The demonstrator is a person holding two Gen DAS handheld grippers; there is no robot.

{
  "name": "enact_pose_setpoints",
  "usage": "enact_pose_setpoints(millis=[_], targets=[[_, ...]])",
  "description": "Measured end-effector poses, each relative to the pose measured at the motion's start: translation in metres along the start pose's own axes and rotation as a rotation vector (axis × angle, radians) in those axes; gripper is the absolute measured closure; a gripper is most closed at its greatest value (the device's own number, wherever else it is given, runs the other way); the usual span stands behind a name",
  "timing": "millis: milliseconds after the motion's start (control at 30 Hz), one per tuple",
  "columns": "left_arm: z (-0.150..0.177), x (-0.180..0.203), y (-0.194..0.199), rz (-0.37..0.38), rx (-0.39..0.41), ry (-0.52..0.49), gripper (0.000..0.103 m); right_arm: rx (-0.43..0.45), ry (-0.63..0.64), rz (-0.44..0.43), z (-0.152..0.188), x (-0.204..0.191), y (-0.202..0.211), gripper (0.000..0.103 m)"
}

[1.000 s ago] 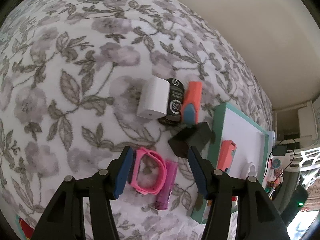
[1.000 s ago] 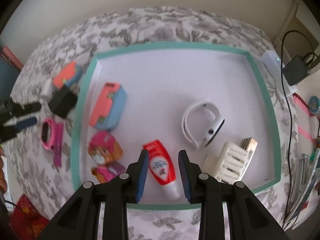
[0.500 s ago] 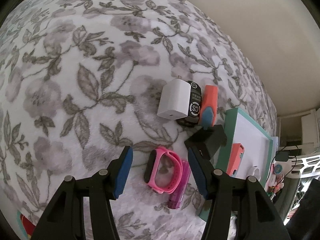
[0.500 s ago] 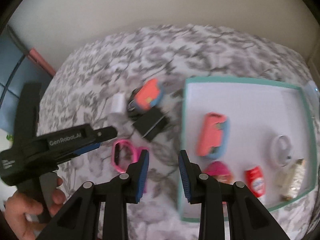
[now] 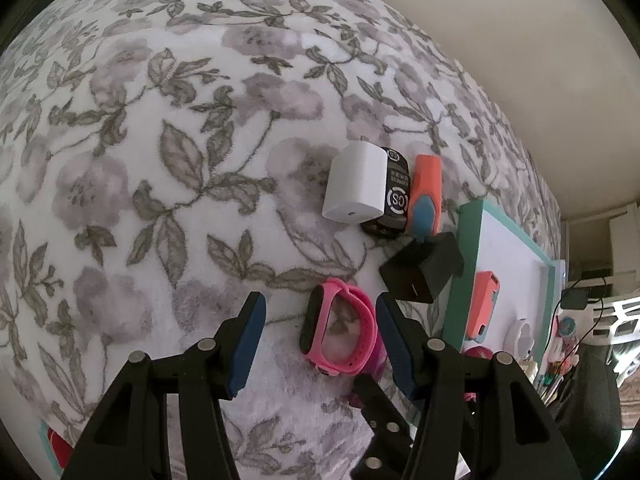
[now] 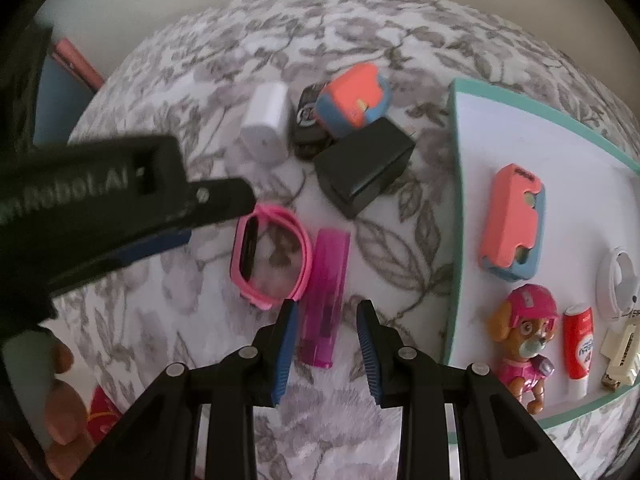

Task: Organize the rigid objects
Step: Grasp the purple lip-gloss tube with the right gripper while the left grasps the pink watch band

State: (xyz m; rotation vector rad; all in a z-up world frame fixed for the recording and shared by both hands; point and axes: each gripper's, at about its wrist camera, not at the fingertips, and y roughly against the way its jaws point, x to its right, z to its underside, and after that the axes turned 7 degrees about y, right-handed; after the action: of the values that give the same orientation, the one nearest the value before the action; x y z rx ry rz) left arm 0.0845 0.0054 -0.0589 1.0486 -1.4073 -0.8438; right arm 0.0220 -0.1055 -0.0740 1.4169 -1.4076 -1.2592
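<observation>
A pink watch band (image 5: pixel 340 330) (image 6: pixel 272 256) lies on the floral blanket, with a purple lighter (image 6: pixel 324 292) right of it. My left gripper (image 5: pixel 320 312) is open and empty; the watch sits between its fingertips. My right gripper (image 6: pixel 326 320) is open and empty, and its fingers straddle the lighter's near end. Further back lie a white charger (image 5: pixel 356 184) (image 6: pixel 264 116), a black round item (image 5: pixel 394 200), an orange-blue case (image 5: pixel 426 196) (image 6: pixel 352 100) and a black adapter (image 5: pixel 420 272) (image 6: pixel 364 164).
A teal-rimmed white tray (image 6: pixel 456 200) (image 5: pixel 460 280) at the right holds an orange case (image 6: pixel 512 220), a dog figure (image 6: pixel 524 332), a red tube (image 6: pixel 578 344), a white band (image 6: pixel 616 280) and a cream comb (image 6: pixel 624 356). Cables and clutter (image 5: pixel 580 300) lie beyond the bed.
My right gripper has swung left from over the tray to the blanket and come down over the purple lighter. My left gripper has shifted a little left, so the pink watch sits nearer its right finger.
</observation>
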Motion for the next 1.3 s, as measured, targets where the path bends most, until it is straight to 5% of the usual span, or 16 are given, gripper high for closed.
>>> enact_pose_setpoints(millis=[600,1167,1300], targets=[[0.003,0.001,-0.029,-0.078,-0.037,-0.052,0.045,0.045,-0.005,0.066,-0.016,0.014,-0.015,0.071],[0.029,0.045,-0.043,-0.228,0.02,-0.269,0.046,0.058,-0.033,0.041,0.002,0.04,-0.014,0.08],[0.039,0.053,-0.046,-0.254,0.021,-0.323,0.061,0.058,-0.05,0.026,0.011,0.044,-0.012,0.08]])
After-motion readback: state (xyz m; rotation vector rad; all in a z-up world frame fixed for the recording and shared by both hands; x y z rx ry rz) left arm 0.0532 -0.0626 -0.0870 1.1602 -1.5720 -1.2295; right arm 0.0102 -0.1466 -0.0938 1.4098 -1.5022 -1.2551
